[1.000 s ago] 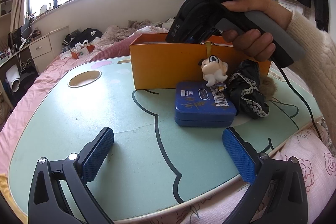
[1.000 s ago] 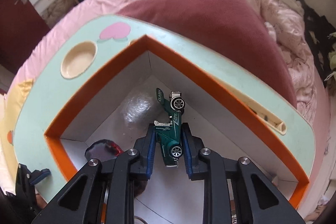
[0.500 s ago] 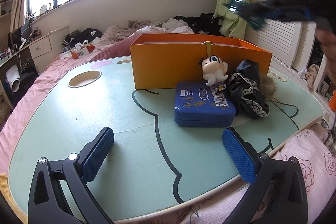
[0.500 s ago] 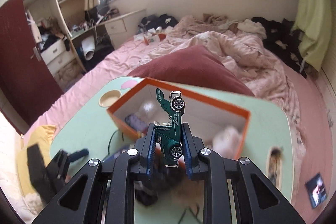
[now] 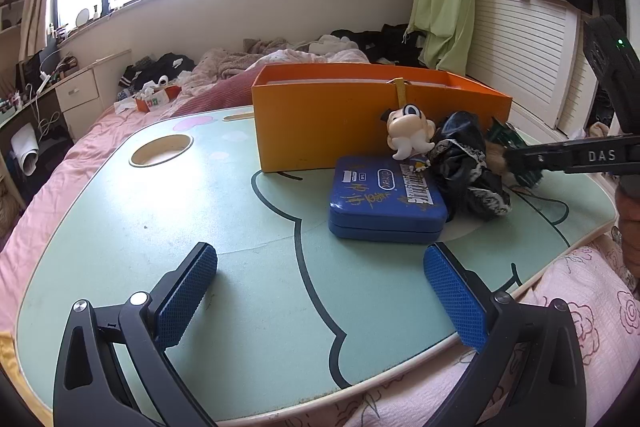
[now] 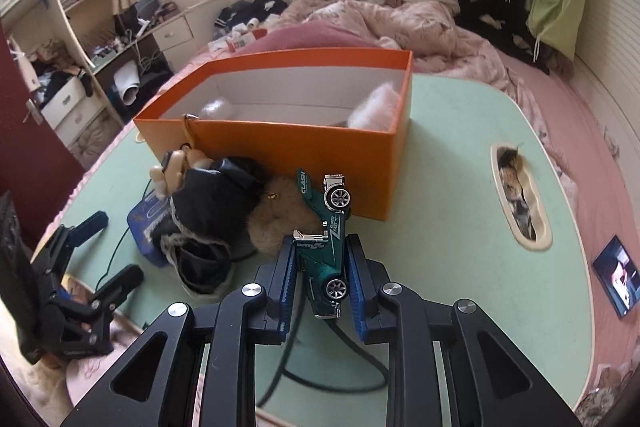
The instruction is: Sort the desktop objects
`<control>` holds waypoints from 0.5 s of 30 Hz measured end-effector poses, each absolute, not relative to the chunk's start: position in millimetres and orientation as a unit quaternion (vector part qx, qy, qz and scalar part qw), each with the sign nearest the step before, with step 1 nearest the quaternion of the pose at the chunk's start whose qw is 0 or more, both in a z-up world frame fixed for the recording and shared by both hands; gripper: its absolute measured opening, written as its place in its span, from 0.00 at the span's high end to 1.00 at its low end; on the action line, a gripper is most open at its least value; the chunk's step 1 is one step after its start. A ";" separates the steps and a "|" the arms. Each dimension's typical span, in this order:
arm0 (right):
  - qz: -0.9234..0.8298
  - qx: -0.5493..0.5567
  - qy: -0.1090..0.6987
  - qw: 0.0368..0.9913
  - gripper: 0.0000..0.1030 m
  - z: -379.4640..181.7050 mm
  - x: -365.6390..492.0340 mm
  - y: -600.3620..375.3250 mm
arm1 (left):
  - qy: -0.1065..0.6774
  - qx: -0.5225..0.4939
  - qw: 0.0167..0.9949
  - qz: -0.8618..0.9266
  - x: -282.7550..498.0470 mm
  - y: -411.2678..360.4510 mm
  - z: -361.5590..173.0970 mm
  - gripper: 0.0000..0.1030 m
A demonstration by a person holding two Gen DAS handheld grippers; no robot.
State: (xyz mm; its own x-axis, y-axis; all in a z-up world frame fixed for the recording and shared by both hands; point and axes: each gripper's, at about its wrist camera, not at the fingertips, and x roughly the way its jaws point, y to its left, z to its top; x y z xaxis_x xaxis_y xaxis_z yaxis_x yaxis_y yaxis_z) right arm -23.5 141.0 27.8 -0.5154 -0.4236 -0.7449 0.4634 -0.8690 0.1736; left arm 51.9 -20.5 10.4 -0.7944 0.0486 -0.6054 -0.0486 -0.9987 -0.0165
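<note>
My right gripper (image 6: 322, 275) is shut on a green toy car (image 6: 326, 243), held nose-up just above the table near the corner of the orange box (image 6: 280, 139). The car (image 5: 505, 139) also shows in the left wrist view, right of the box (image 5: 332, 123). My left gripper (image 5: 320, 291) is open and empty, low over the table's front edge. In front of it lie a blue tin (image 5: 386, 197), a white figurine (image 5: 408, 133) and a black lace-trimmed cloth (image 5: 466, 163). A tan fluffy ball (image 6: 280, 223) lies by the car.
The green lap table (image 5: 160, 227) stands on a pink bed and has a round cup recess (image 5: 162, 155) at the left. A slot recess (image 6: 518, 195) is at the right. A black cable (image 6: 340, 363) runs under my right gripper. White fluffy items (image 6: 376, 107) lie in the box.
My right gripper has lifted out of the orange box with the green car and come down at the table's right side, beside the box. My left gripper has not moved.
</note>
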 end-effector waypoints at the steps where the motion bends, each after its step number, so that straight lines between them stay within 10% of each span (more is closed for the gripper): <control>1: -0.872 0.415 0.025 0.258 0.72 28.5 -21.7 136.4 | 0.000 -0.320 0.026 0.947 51.7 -20.3 10.5 0.00; 3: -0.870 0.407 0.028 0.277 0.46 28.8 -15.6 132.2 | 0.000 -0.320 0.026 0.947 52.0 -20.5 10.5 0.00; 15: -0.893 0.375 0.095 0.232 0.04 3.6 29.1 128.2 | 0.000 -0.319 0.025 0.947 52.6 -20.8 10.9 0.00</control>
